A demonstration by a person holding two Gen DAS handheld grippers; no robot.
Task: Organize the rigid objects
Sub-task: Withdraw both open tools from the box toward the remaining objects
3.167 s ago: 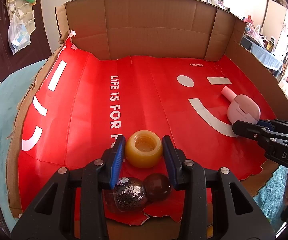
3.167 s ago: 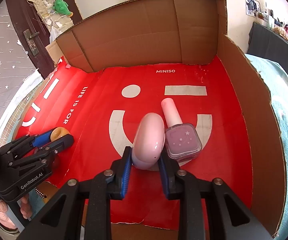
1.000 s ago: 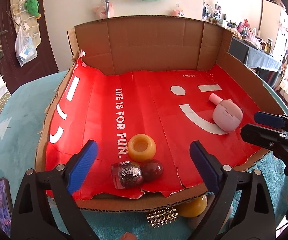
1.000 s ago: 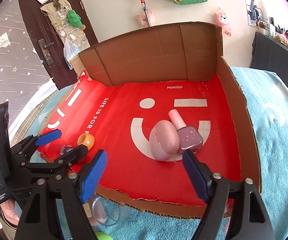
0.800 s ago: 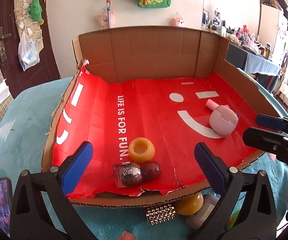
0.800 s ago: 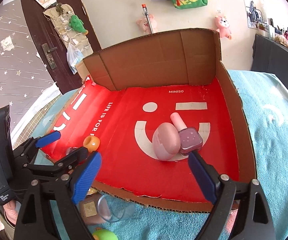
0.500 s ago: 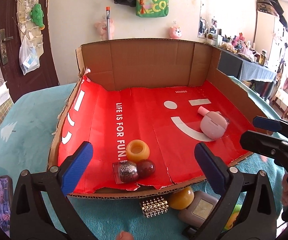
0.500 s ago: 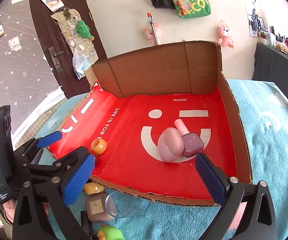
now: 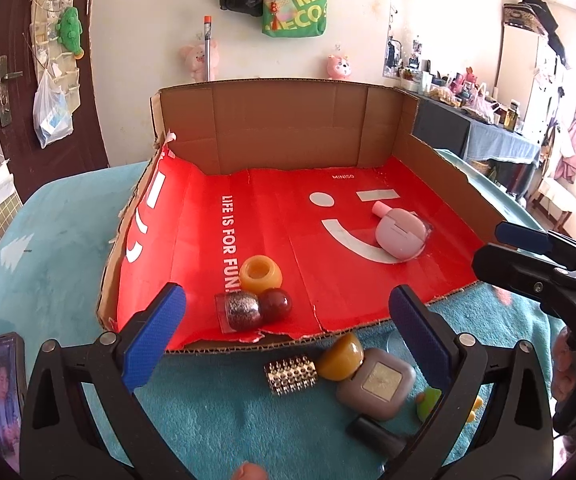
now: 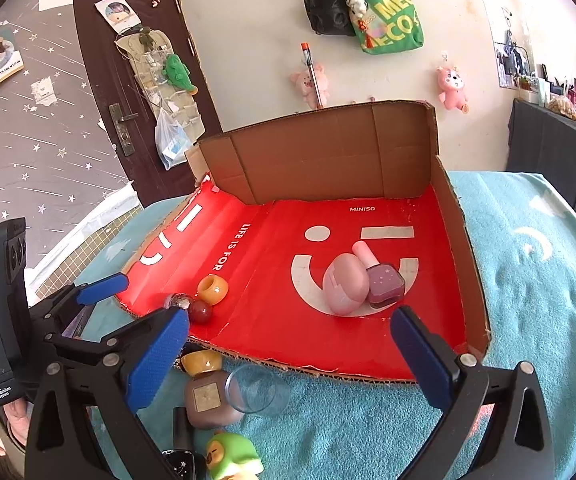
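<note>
A cardboard box with a red floor (image 9: 272, 216) (image 10: 272, 264) lies on a teal cloth. In it are an amber ring (image 9: 260, 273) (image 10: 213, 288), a glitter bottle with a dark red cap (image 9: 253, 308) (image 10: 190, 306), a pink case (image 9: 401, 233) (image 10: 346, 284) and a purple nail polish bottle (image 10: 382, 280). My left gripper (image 9: 288, 328) is open and empty, held back in front of the box. My right gripper (image 10: 288, 352) is open and empty, also before the box's front edge.
On the cloth in front of the box lie a studded metal roller (image 9: 291, 372), an amber-capped grey perfume bottle (image 9: 372, 380) (image 10: 208, 394), a clear glass cup (image 10: 258, 390), a green toy figure (image 10: 230, 458) and a dark bottle (image 10: 182, 436). A phone (image 9: 2, 392) lies at left.
Both grippers have opened, let go of the amber ring and the pink case, and pulled back out of the box. The loose items in front of the box have come into view.
</note>
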